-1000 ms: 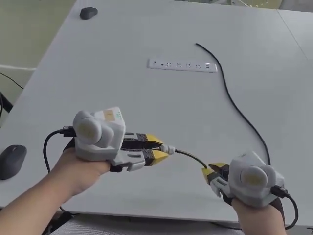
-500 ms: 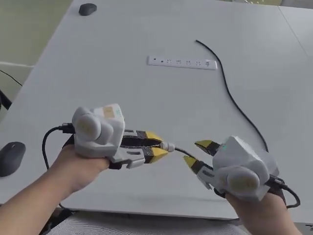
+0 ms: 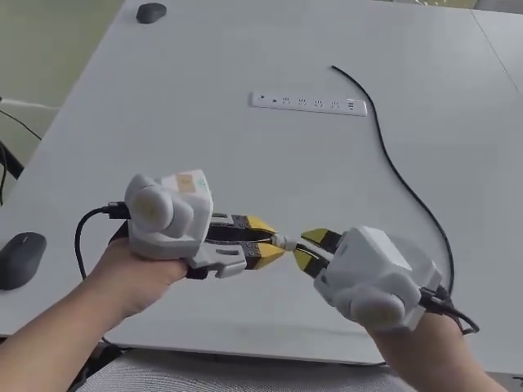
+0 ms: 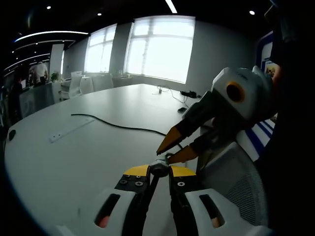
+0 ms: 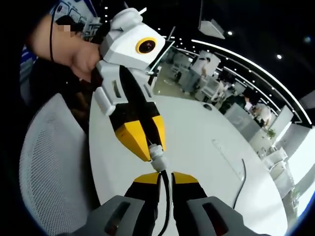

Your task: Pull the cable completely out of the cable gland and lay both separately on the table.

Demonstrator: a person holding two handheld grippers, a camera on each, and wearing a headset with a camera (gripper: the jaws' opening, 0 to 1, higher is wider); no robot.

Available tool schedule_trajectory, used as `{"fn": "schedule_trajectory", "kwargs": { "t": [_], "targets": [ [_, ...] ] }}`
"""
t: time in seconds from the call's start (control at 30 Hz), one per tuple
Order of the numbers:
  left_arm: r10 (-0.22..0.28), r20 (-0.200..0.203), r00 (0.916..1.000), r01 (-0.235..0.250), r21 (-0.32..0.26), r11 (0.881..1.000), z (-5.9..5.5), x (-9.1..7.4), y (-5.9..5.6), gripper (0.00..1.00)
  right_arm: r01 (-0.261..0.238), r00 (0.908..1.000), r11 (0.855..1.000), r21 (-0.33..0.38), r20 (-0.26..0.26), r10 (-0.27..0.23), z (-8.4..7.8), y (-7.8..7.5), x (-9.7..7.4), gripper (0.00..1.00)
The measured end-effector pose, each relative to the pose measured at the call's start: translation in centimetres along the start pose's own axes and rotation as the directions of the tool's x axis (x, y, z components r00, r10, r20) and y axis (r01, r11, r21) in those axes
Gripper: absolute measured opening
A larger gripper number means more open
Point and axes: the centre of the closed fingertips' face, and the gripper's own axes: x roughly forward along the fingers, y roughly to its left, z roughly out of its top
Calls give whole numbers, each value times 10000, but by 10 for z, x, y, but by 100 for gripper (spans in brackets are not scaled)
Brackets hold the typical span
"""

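A small white cable gland [image 3: 282, 242] is held above the table's front edge, with my left gripper [image 3: 274, 242] shut on it. A thin black cable [image 3: 392, 175] leaves the gland and runs back across the table. My right gripper [image 3: 309, 249] faces the left one, its yellow jaws open on either side of the cable right beside the gland. In the right gripper view the cable [image 5: 166, 196] passes between my right gripper [image 5: 166, 178], with the gland [image 5: 158, 156] just beyond. In the left gripper view the gland [image 4: 158, 167] sits in my left gripper [image 4: 158, 170].
A white power strip [image 3: 308, 104] lies mid-table beside the cable. One dark mouse [image 3: 151, 12] sits at the far left corner, another [image 3: 20, 259] at the near left edge. The grey table [image 3: 204, 147] is bare in between. A white mesh chair [image 5: 49, 162] stands below the grippers.
My right gripper has opened and moved left along the cable, from well right of the gland to right beside it. The left gripper has kept its hold and barely moved.
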Motion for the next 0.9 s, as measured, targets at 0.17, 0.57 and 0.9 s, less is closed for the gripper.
{"fn": "schedule_trajectory", "kwargs": {
  "t": [0.17, 0.57, 0.9],
  "targets": [
    [-24, -47, 10000, 24, 42, 10000, 0, 1, 0, 15, -55, 10000, 9997, -253, 48, 56, -1, 2, 0, 1],
    [-59, -103, 9999, 60, 84, 9999, -1, 3, -2, 15, -120, 9999, 9999, -41, 33, 120, -4, 2, 0, 0],
    [-55, -172, 9998, 58, 195, 9998, -2, 6, -3, 15, -263, 9996, 9981, 562, 95, 258, -9, 2, 0, 0]
  ]
}}
